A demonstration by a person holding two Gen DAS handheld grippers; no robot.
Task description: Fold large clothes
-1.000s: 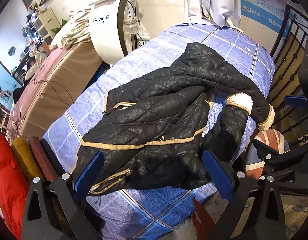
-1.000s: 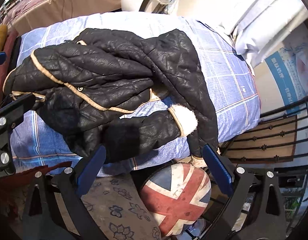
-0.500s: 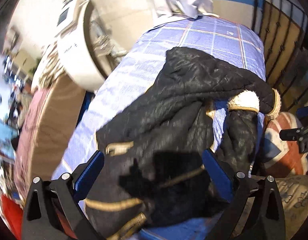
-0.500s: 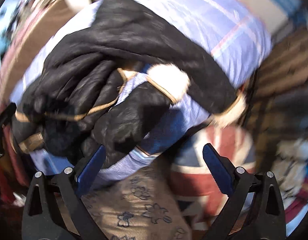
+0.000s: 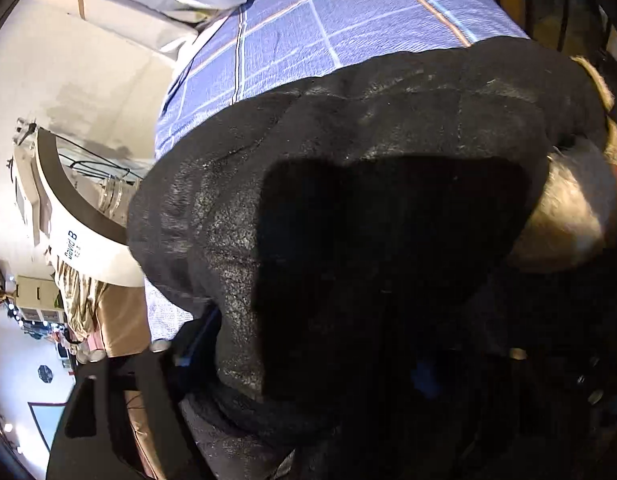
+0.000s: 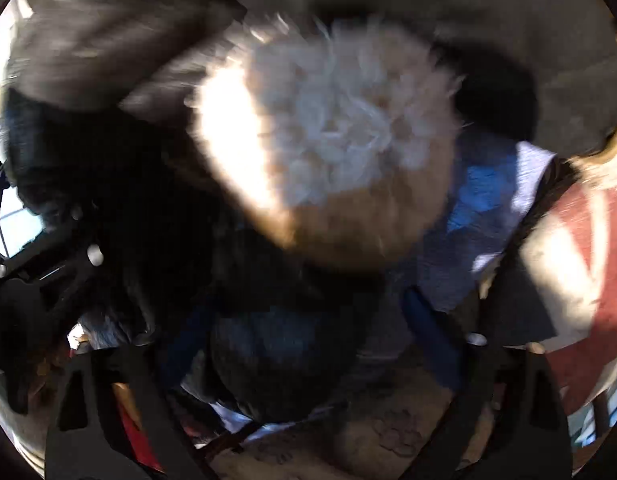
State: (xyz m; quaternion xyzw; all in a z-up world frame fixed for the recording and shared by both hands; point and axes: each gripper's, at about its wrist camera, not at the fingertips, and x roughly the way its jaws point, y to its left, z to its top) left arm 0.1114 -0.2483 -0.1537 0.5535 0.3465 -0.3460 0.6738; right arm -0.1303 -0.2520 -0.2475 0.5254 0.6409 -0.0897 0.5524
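Left wrist view, left tongs [image 5: 308, 364] spread around black jacket [image 5: 348, 200], right tongs [image 6: 308, 340] spread beneath fur cuff [image 6: 328, 140].

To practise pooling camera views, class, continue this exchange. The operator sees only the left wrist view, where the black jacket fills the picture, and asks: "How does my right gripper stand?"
Observer: The right gripper is open, with one blue pad on either side of a dark fold of the jacket.
Operator: What lies straight ahead of it?
Observer: The fluffy white cuff is close and blurred, and it fills the middle of the right wrist view.
Operator: Anything off to its right?
Observer: A Union Jack cushion sits at the right edge, partly in sunlight.
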